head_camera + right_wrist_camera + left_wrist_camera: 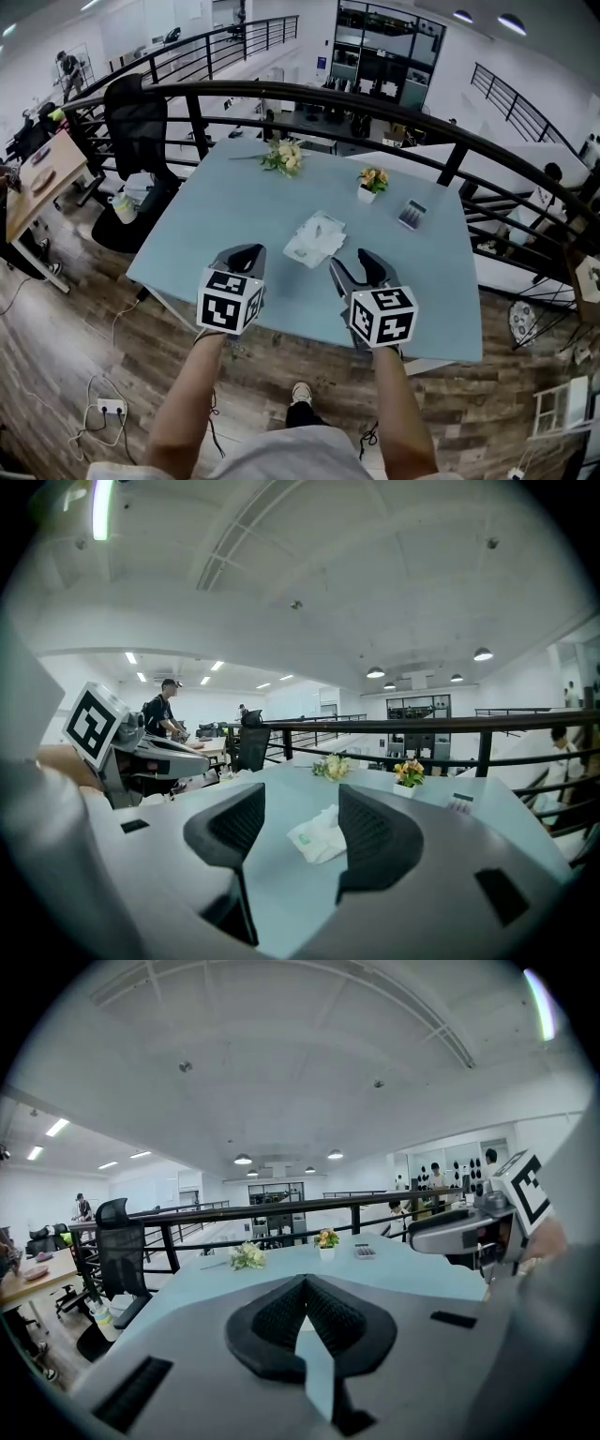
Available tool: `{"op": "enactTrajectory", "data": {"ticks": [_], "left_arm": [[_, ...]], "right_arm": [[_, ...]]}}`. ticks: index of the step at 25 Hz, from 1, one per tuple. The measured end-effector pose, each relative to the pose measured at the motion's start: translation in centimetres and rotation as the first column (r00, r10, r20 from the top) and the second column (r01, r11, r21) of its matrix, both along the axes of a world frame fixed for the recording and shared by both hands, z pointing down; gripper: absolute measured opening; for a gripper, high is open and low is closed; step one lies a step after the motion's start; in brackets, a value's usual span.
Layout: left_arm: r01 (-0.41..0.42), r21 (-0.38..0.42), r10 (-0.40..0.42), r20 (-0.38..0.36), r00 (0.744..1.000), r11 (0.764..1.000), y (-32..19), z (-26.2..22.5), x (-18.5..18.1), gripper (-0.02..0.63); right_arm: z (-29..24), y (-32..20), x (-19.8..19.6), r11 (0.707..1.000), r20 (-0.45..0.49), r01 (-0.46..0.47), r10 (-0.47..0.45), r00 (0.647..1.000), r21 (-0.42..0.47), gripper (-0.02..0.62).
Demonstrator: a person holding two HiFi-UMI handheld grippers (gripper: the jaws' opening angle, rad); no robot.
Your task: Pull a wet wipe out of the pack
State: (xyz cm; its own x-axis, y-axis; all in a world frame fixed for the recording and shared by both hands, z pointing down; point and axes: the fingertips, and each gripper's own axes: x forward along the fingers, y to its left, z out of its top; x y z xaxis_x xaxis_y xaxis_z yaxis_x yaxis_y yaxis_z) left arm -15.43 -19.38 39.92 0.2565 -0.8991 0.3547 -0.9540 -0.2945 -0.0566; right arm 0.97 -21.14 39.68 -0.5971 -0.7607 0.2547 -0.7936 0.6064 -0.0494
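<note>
A white wet wipe pack (315, 238) lies flat on the light blue table (216, 206), a crumpled white wipe showing at its top. Both grippers hover over the table's near edge, short of the pack. My left gripper (246, 251) is to the pack's near left, and in the left gripper view its jaws (305, 1283) meet at the tips, shut on nothing. My right gripper (357, 259) is to the near right and open. In the right gripper view the pack (319, 838) shows in the gap between the fingers (300, 816), some way ahead.
A white flower bunch (284, 157) and a small pot of orange flowers (372, 181) stand at the table's far side. A small dark flat device (412, 214) lies to the right. A black railing (309, 92) runs behind the table, and an office chair (139, 122) stands at left.
</note>
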Motion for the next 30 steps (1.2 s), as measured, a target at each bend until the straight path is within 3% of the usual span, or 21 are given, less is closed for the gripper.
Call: {"op": "enactTrajectory", "data": {"ticks": [16, 30], "left_arm": [[0.032, -0.007, -0.032, 0.015, 0.999, 0.999, -8.9, 0.2, 1.5, -0.005], [0.046, -0.013, -0.045, 0.023, 0.999, 0.999, -14.0, 0.6, 2.9, -0.005]], "right_arm": [[0.0, -9.5, 1.2, 1.0, 0.02, 0.027, -0.028, 0.999, 0.006, 0.229], [0.7, -14.9, 2.4, 0.999, 0.024, 0.043, -0.042, 0.999, -0.004, 0.229]]}}
